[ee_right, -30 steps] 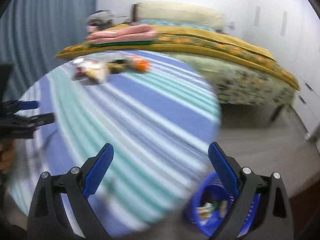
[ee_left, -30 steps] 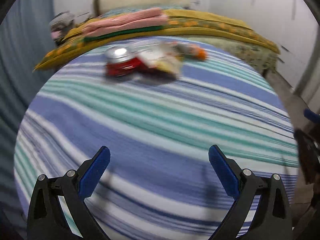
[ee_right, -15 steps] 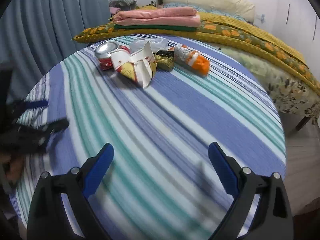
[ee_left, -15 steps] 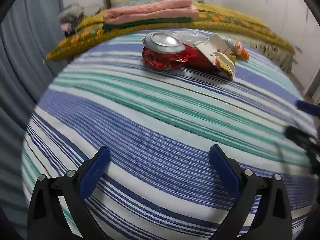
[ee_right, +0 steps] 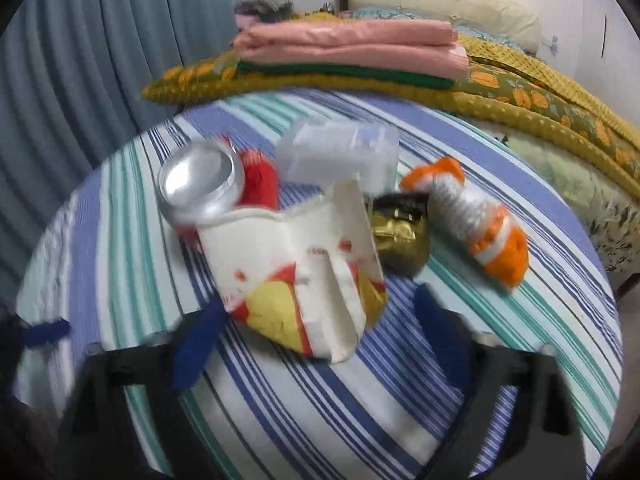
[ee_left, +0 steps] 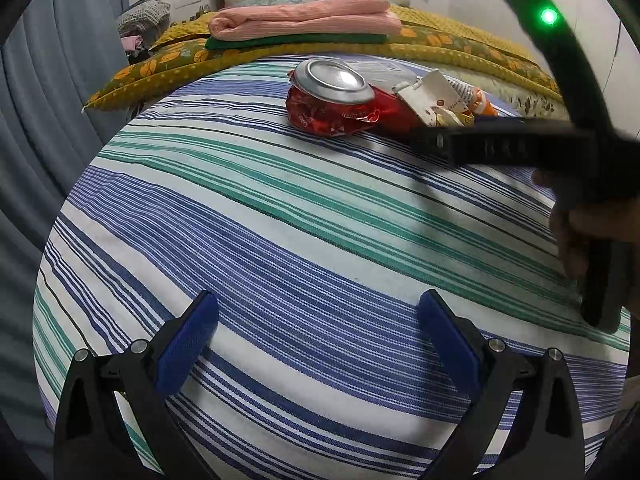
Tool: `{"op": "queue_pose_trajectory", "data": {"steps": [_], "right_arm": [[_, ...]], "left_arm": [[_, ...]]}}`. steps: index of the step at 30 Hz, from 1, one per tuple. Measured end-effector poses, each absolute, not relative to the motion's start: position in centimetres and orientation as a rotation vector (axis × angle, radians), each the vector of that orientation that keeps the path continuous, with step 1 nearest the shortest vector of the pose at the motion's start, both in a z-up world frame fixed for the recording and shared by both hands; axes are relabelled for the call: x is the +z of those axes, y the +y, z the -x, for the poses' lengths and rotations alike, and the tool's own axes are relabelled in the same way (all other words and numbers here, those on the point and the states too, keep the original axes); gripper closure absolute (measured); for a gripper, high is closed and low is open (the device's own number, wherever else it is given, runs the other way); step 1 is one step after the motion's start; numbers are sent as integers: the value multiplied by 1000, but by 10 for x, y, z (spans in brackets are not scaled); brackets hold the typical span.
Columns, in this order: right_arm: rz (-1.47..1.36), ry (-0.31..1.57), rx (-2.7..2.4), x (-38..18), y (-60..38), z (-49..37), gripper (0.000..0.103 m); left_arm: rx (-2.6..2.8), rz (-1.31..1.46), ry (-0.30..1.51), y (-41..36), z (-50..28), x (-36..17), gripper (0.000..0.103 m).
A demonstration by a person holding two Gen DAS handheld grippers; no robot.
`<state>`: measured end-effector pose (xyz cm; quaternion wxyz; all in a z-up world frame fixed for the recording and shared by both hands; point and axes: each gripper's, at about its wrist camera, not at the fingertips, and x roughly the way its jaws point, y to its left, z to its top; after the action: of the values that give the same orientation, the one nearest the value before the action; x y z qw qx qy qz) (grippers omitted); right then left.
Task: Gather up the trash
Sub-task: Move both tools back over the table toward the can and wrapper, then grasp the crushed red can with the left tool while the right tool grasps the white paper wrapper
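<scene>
Since prev frame right tongs (ee_right: 316, 336) came in close over trash pile, jaws closing, nothing pinched yet, torn white-red-yellow carton (ee_right: 296, 272) just ahead of them. L to R on striped round worktop (ee_right: 400, 412): crushed red soda can (ee_right: 212, 184), clear plastic box (ee_right: 340, 152), carton, gold foil wrapper (ee_right: 400, 236), orange-white tube (ee_right: 476, 216). Left tongs (ee_left: 318, 334) released, empty, well apart from pile.

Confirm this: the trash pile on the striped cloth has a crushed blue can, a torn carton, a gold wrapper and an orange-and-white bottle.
Not quite: the can is red, not blue, as the left wrist view shows. The carton, gold wrapper and bottle do lie on the striped cloth.
</scene>
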<state>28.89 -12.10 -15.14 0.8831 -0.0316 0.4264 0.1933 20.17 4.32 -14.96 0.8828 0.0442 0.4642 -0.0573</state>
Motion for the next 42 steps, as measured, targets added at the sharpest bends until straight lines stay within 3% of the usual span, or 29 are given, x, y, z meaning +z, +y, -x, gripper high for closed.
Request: {"op": "queue_pose_trajectory", "data": {"steps": [4, 13, 20, 23, 40, 42], "right_arm": [[68, 865, 402, -141, -131, -277, 46], [79, 936, 354, -141, -178, -200, 45], [59, 947, 260, -167, -192, -166, 21], [48, 942, 240, -170, -186, -163, 17], [48, 954, 214, -174, -183, -165, 11], [48, 954, 214, -174, -183, -165, 11]], "left_arm": [[-119, -92, 966, 43, -202, -150, 4], [-119, -92, 966, 43, -201, -150, 4], [-119, -91, 967, 43, -202, -150, 4], [-122, -95, 967, 43, -202, -150, 4], [-88, -82, 971, 19, -354, -152, 5], [-97, -85, 956, 18, -361, -151, 17]]}}
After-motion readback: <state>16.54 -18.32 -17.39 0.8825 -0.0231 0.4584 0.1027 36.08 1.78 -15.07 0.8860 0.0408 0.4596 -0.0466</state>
